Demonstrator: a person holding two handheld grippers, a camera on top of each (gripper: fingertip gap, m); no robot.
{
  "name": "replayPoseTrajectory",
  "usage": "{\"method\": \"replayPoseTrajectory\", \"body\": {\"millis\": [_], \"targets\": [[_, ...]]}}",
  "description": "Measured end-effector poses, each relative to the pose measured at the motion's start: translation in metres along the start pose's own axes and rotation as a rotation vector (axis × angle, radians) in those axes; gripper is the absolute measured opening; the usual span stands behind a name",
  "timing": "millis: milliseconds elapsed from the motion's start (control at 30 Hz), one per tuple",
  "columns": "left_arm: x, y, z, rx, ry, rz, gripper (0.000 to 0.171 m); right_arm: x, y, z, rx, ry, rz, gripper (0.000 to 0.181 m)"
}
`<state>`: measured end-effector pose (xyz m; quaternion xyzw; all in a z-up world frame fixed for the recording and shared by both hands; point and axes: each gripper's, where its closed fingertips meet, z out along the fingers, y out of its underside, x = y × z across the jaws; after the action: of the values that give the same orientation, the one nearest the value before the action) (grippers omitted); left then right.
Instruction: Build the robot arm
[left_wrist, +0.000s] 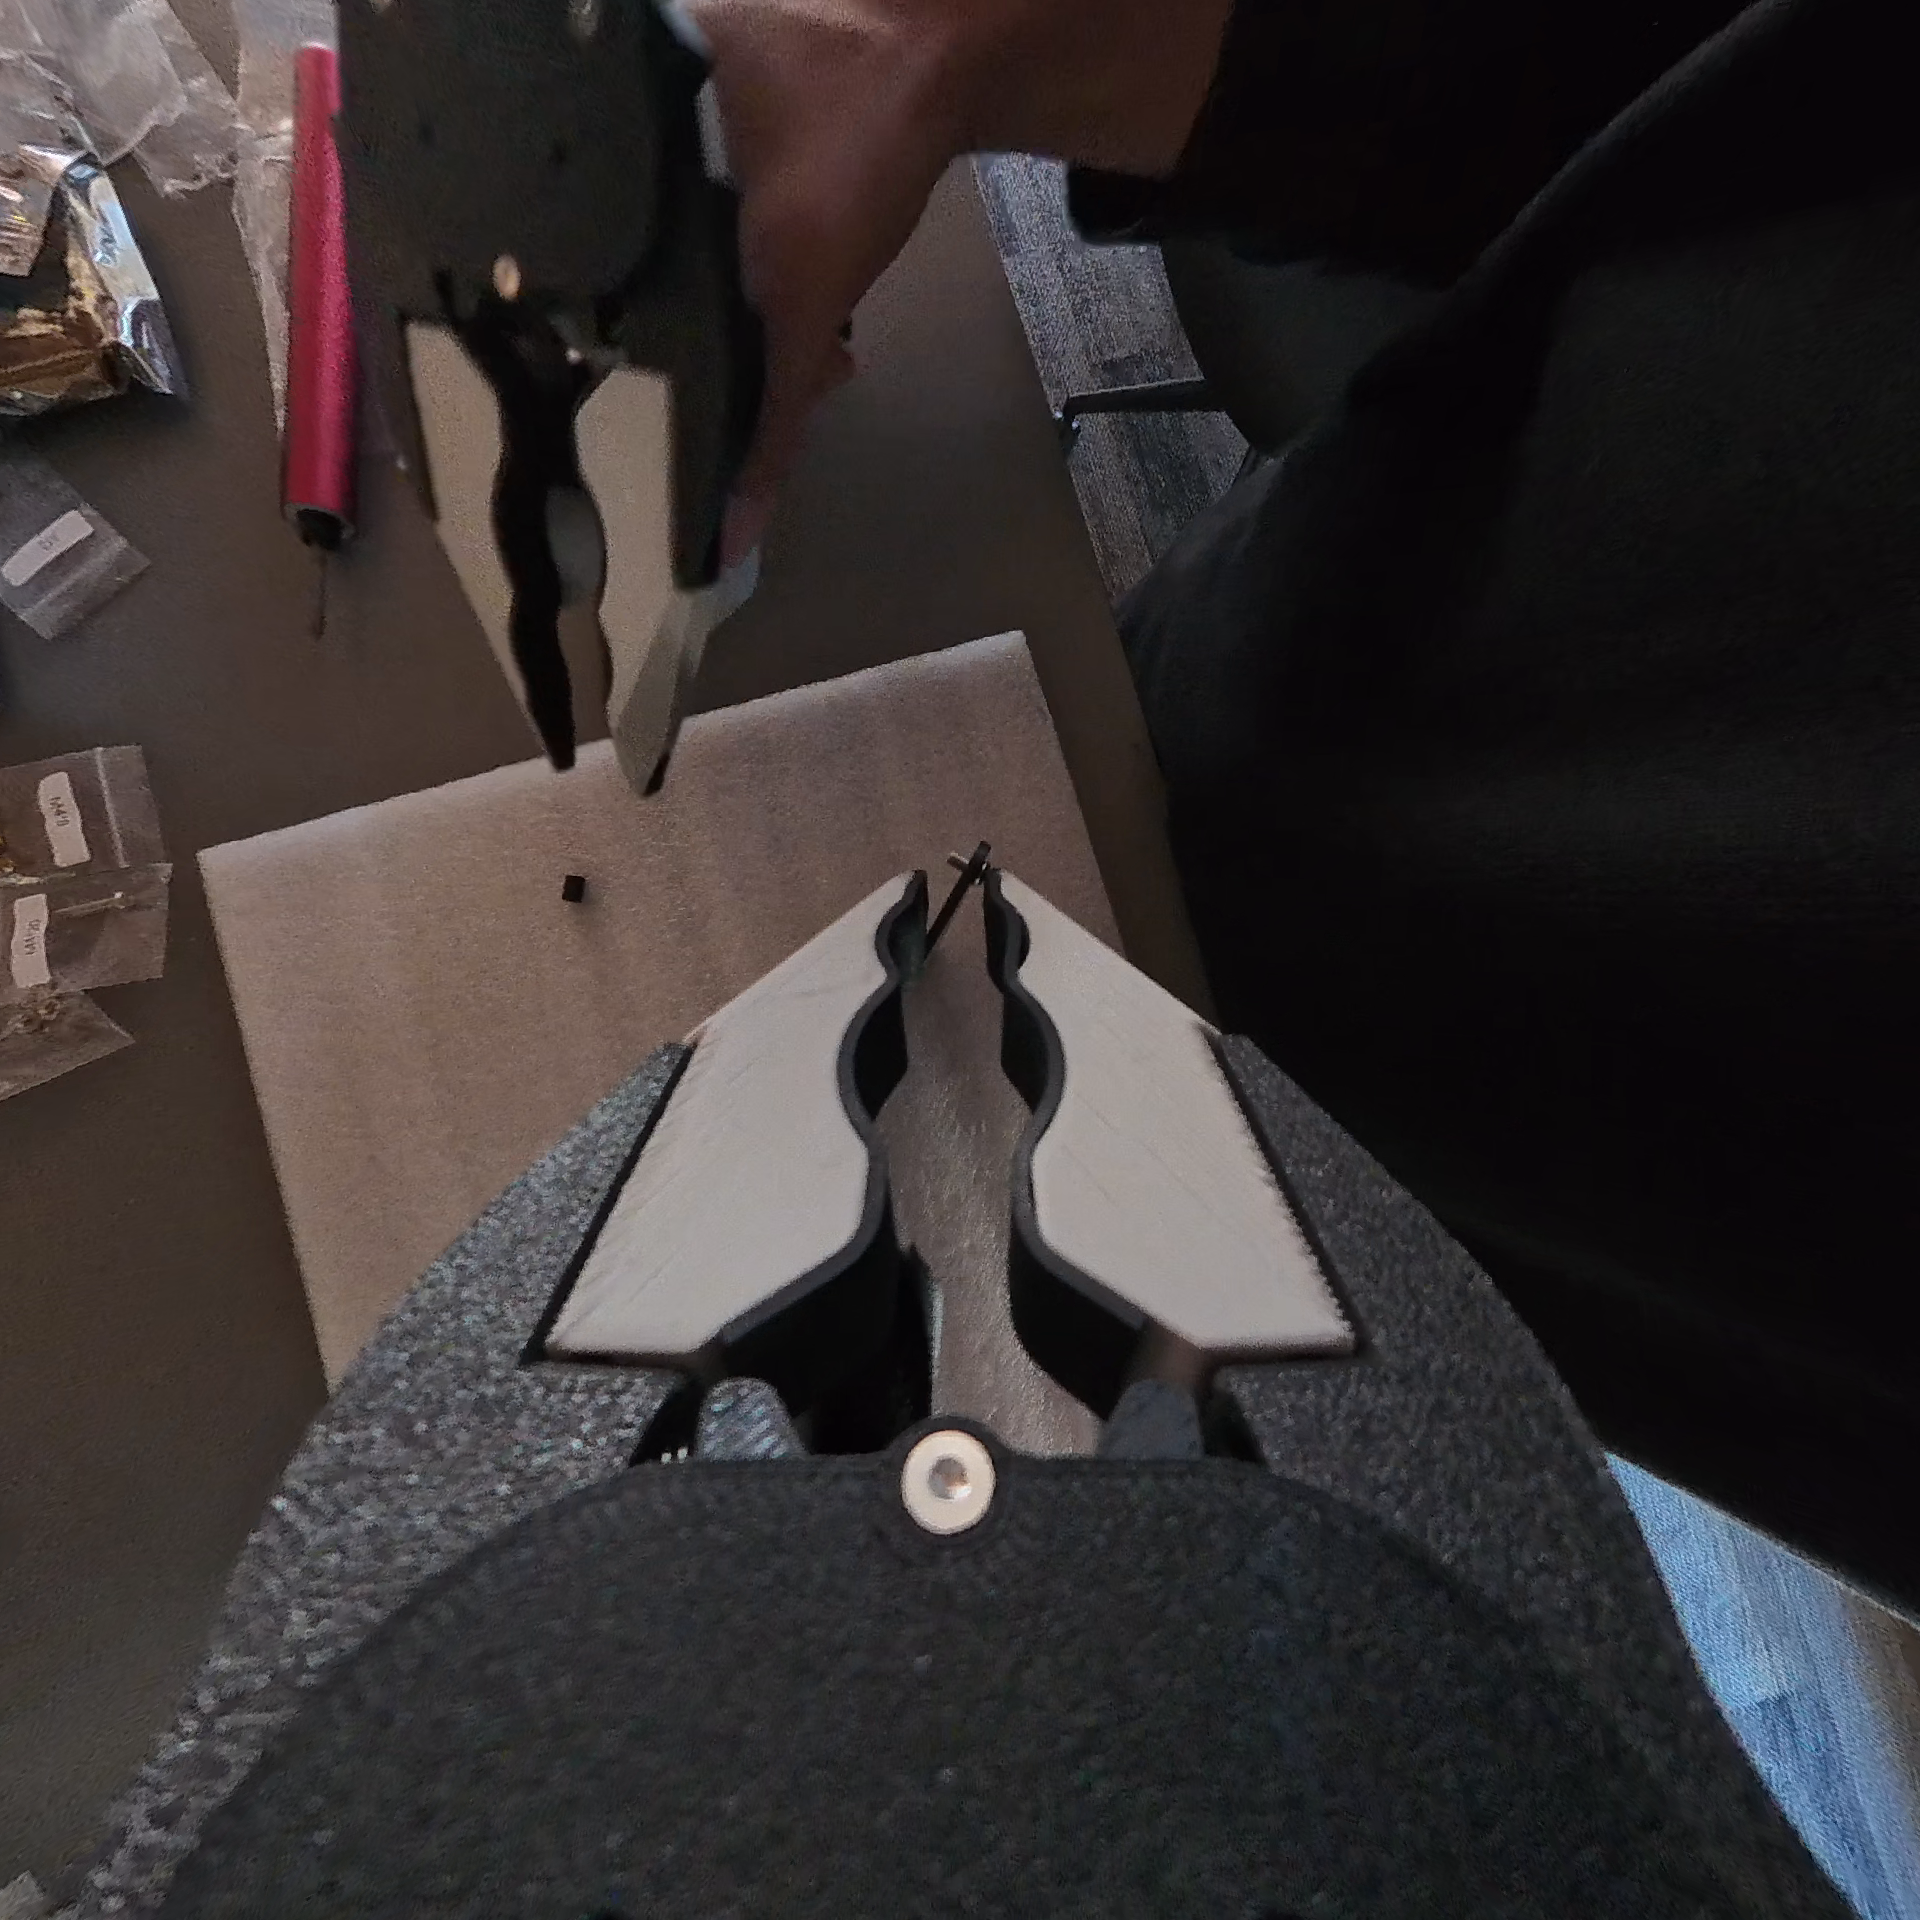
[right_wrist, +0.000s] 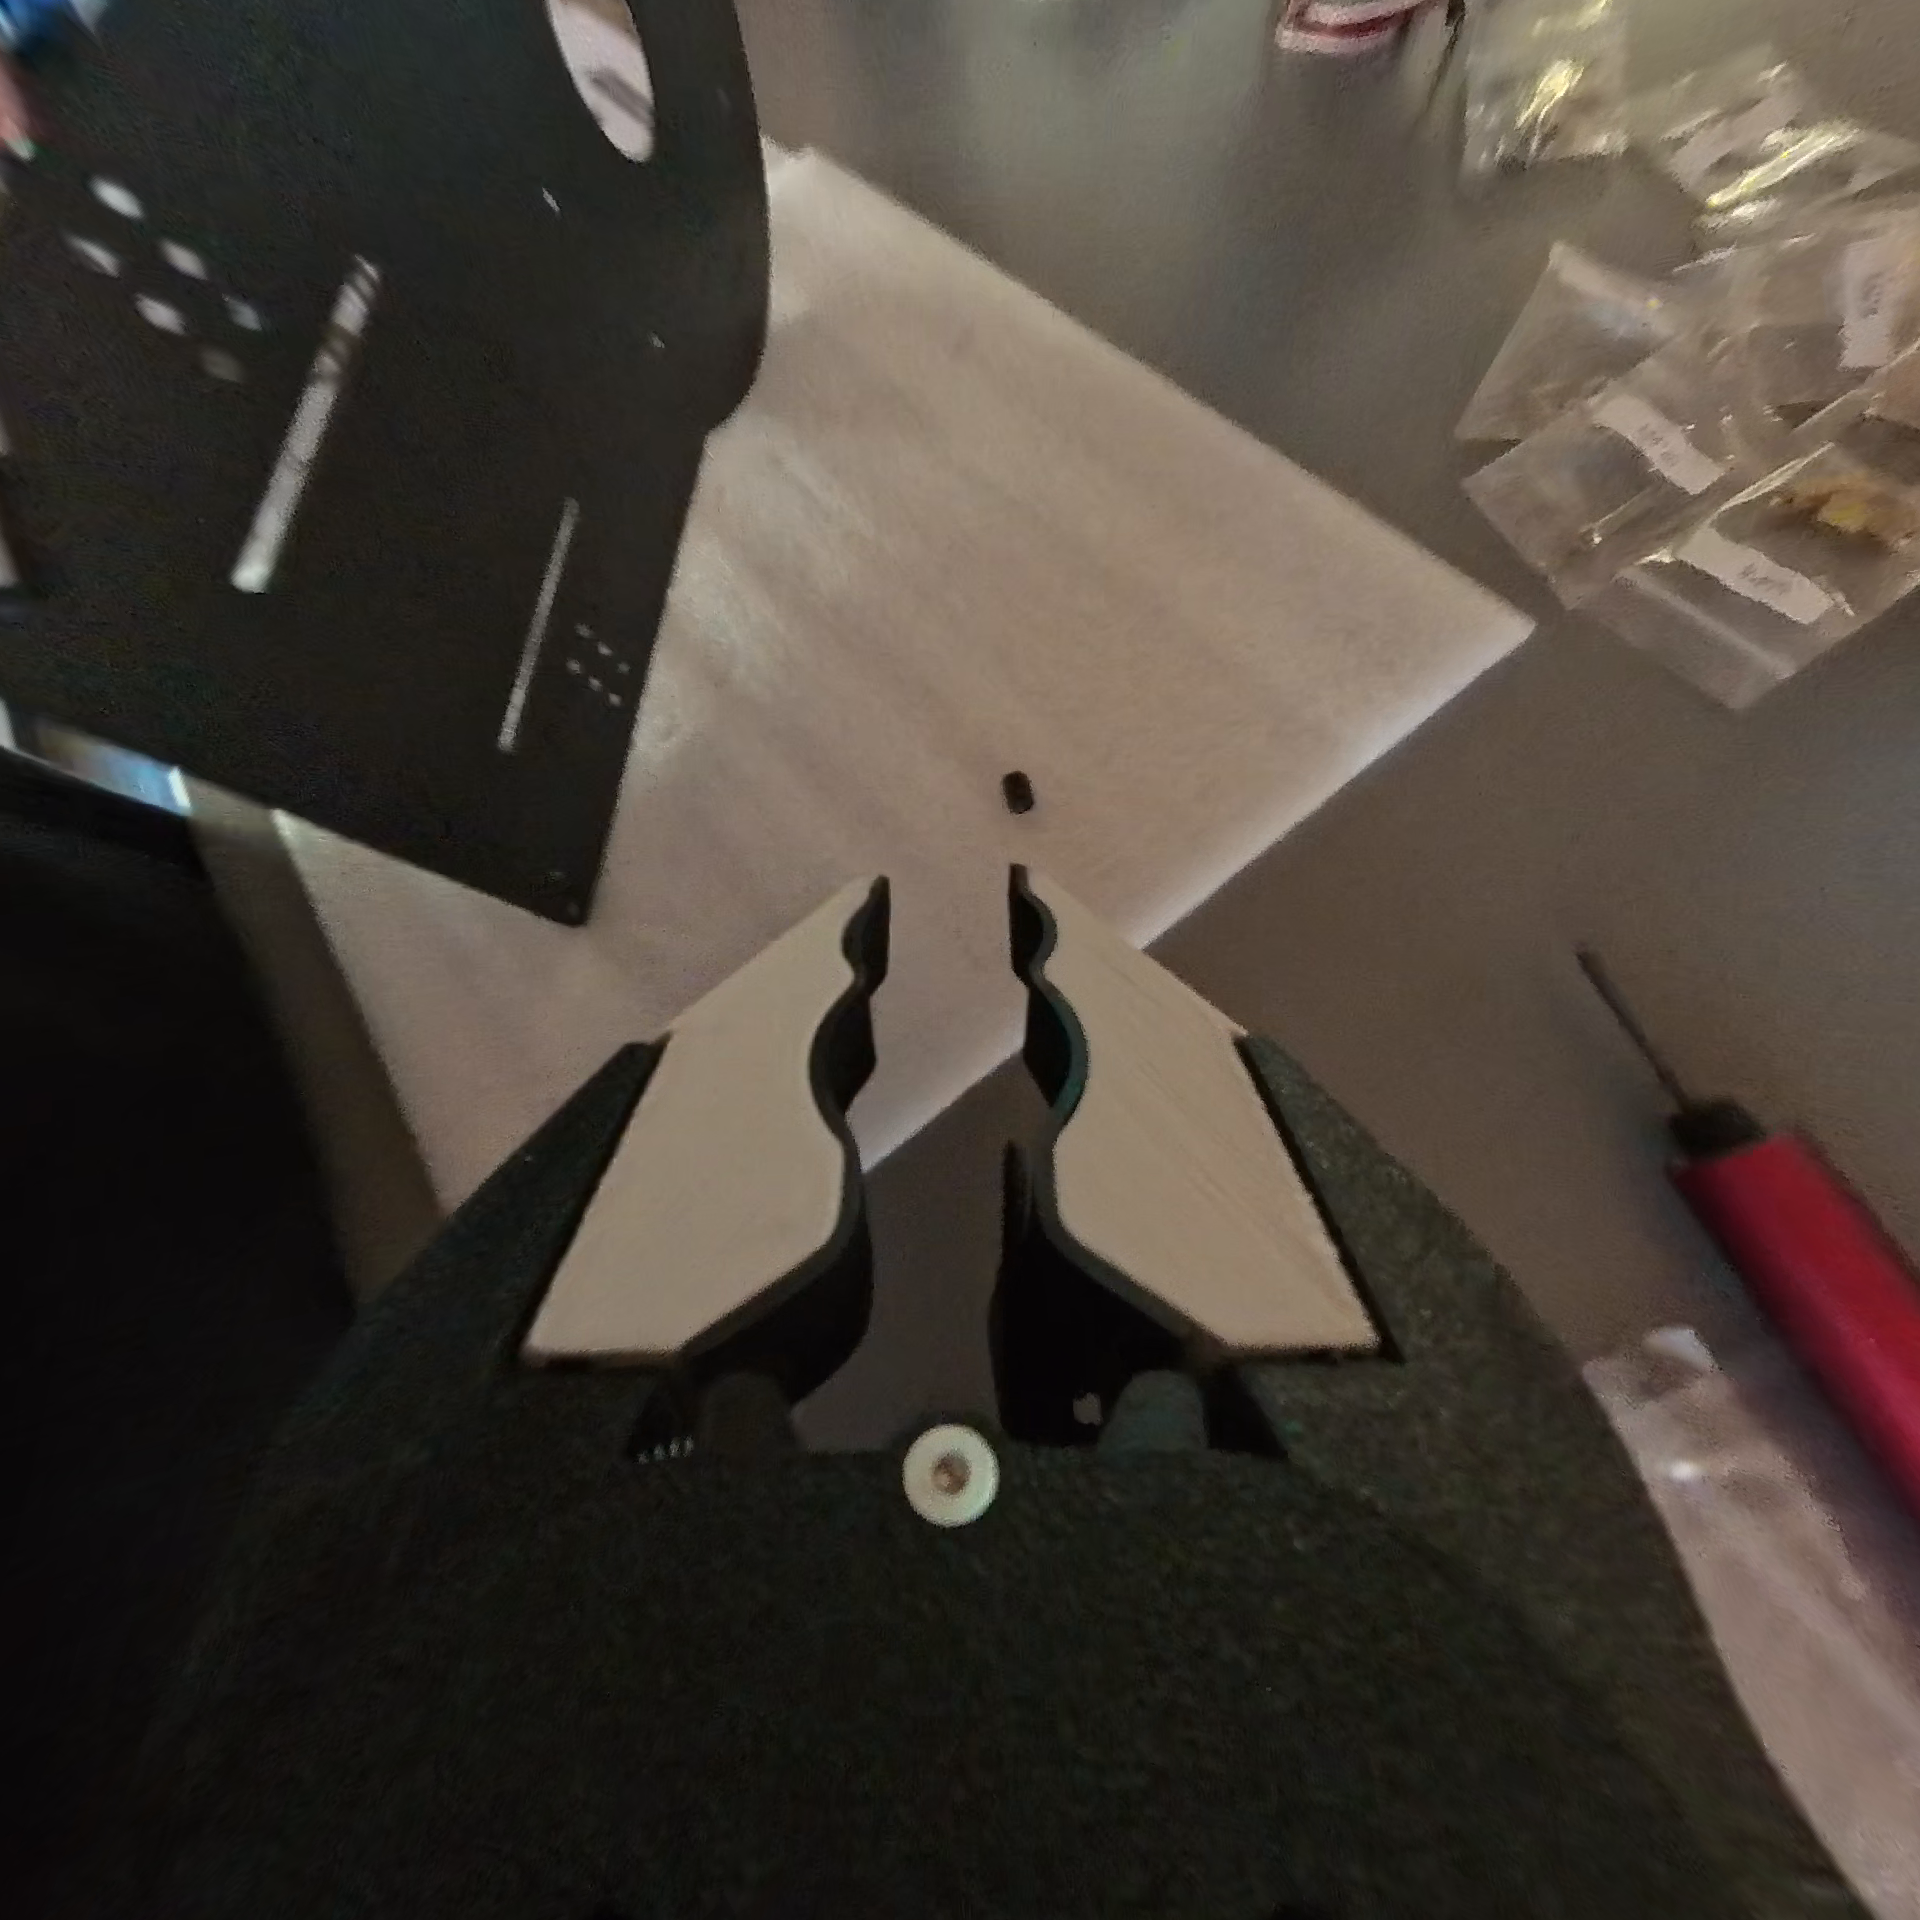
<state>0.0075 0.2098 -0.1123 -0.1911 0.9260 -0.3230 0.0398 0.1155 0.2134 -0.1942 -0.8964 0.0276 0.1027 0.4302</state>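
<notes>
A square white foam pad (right_wrist: 1039, 520) lies on the grey surface (right_wrist: 1455, 935), with a tiny black cube-shaped part (right_wrist: 1017, 795) on it. In the right wrist view, clear plastic bags of small hardware (right_wrist: 1704, 457) lie beyond the pad's right corner, and a red-handled screwdriver (right_wrist: 1797, 1236) lies nearer, to the right. A flat black perforated metal plate (right_wrist: 416, 499) overhangs the pad's left side.

Each camera sits just behind its own fingers and looks steeply down, close over the worktop (left_wrist: 135, 1299). The two views face roughly toward each other. Both take in the white foam sheet (left_wrist: 436, 997) (right_wrist: 1039, 520), the small black piece (left_wrist: 569, 888) (right_wrist: 1017, 794) and the red-handled tool (left_wrist: 320, 291) (right_wrist: 1808, 1247).
</notes>
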Motion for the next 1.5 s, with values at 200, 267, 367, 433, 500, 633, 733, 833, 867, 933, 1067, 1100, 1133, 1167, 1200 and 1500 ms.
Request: {"method": "replayPoseTrajectory", "body": {"millis": [200, 267, 367, 433, 500, 633, 733, 833, 867, 933, 1067, 1100, 1133, 1167, 1200, 1500], "targets": [[-0.002, -0.001, 0.001, 0.009, -0.017, -0.008, 0.012, 0.011, -0.001, 0.034, -0.124, -0.01, -0.131, 0.016], [-0.002, -0.001, 0.001, 0.011, -0.017, -0.01, 0.012, 0.01, -0.002, 0.039, -0.14, -0.03, -0.168, 0.014], [-0.002, -0.001, 0.0, 0.018, -0.008, -0.017, 0.011, 0.016, 0.002, 0.045, -0.175, -0.03, -0.199, 0.012], [-0.001, -0.001, 0.0, 0.022, -0.001, -0.022, 0.011, 0.015, 0.0, 0.045, -0.163, -0.052, -0.212, 0.007], [0.0, 0.0, 0.0, 0.026, 0.005, -0.028, 0.011, 0.013, -0.003, 0.044, -0.131, -0.065, -0.268, 0.005], [-0.001, -0.001, 0.0, 0.033, 0.02, -0.039, 0.011, -0.016, -0.021, 0.021, 0.002, -0.194, -0.361, 0.004], [-0.002, -0.002, 0.0, 0.032, 0.03, -0.045, 0.011, -0.066, -0.046, -0.019, 0.163, -0.379, -0.459, 0.004], [-0.003, -0.002, 0.001, 0.027, 0.042, -0.051, 0.011, -0.102, -0.059, -0.043, 0.281, -0.401, -0.722, 0.004], [-0.003, -0.002, 0.001, 0.026, 0.046, -0.054, 0.011, -0.107, -0.059, -0.045, 0.277, -0.386, -0.785, 0.004], [-0.003, -0.002, 0.001, 0.025, 0.05, -0.059, 0.011, -0.112, -0.057, -0.048, 0.268, -0.369, -0.855, 0.004], [-0.004, -0.003, 0.001, 0.027, 0.055, -0.069, 0.011, -0.114, -0.055, -0.047, 0.283, -0.337, -0.95, 0.004], [-0.004, -0.003, 0.001, 0.027, 0.055, -0.071, 0.011, -0.114, -0.057, -0.047, 0.298, -0.333, -0.955, 0.004], [-0.004, -0.003, 0.001, 0.027, 0.056, -0.073, 0.011, -0.115, -0.058, -0.046, 0.313, -0.332, -0.965, 0.004], [-0.004, -0.003, 0.001, 0.028, 0.058, -0.075, 0.011, -0.116, -0.056, -0.045, 0.316, -0.335, -0.988, 0.004], [-0.004, -0.003, 0.001, 0.028, 0.06, -0.078, 0.011, -0.116, -0.055, -0.044, 0.323, -0.334, -1.016, 0.004], [-0.002, -0.002, 0.001, 0.035, 0.083, -0.095, 0.011, -0.12, -0.056, -0.039, 0.363, -0.34, -1.062, 0.004]]}}
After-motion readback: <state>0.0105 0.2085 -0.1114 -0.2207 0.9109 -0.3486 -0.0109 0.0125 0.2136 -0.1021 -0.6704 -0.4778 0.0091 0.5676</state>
